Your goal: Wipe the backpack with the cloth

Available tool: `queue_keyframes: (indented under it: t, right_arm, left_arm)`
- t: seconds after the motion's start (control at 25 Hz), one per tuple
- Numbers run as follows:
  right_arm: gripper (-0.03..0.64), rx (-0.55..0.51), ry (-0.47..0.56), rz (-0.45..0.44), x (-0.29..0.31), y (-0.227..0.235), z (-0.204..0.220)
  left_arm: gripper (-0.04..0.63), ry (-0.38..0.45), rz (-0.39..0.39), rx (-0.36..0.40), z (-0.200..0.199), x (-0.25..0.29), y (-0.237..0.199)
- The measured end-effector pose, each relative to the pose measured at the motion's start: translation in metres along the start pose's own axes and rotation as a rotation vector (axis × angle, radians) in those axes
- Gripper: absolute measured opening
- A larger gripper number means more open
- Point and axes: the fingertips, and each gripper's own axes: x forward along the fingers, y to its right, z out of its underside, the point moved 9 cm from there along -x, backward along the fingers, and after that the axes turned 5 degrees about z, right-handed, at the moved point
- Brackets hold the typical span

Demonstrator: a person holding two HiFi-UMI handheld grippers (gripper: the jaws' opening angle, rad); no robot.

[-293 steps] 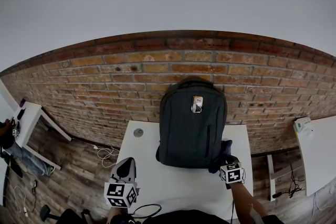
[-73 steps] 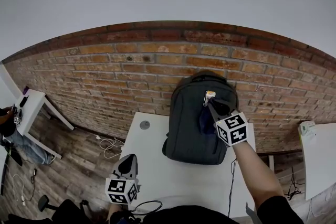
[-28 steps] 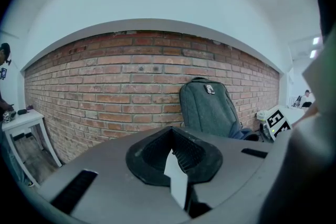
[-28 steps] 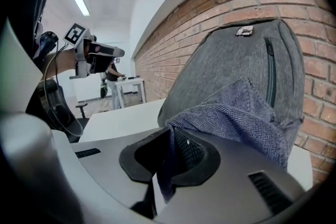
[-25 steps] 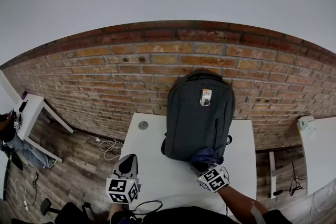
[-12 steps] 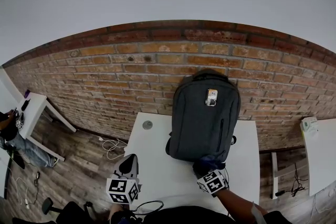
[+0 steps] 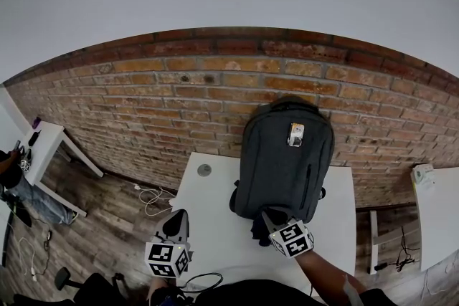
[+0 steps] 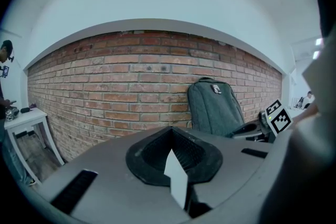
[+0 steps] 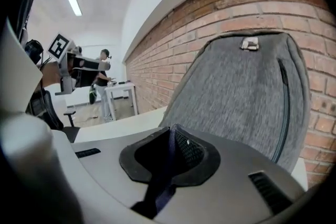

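The grey backpack [image 7: 287, 158] stands upright at the far edge of the white worktop [image 7: 215, 226], right of its middle, with its back against the brick wall [image 7: 165, 104]. The right claw [image 7: 267, 216] is clenched on a dark blue cloth [image 9: 164, 178], which hangs pinched between the jaws. It holds the cloth [image 7: 258, 230] at the foot of the backpack's front, near the lower left corner. The left claw [image 7: 175, 220] hovers over the near left part of the worktop, well apart from the backpack, its jaws pressed together with nothing between them.
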Motion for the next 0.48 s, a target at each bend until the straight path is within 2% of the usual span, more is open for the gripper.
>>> queue_keyframes:
  t: [0.24,0.48]
  right_arm:
    - [0.03,-0.026,0.13,0.079,-0.005,0.028,-0.062]
    - [0.029,-0.085,0.176,0.184,0.009,0.075,-0.122]
  left_arm:
    - [-0.003,0.002,-0.02,-0.017,0.003,-0.005,-0.006]
    - [-0.003,0.004,-0.029,-0.025,0.007,-0.011,-0.008]
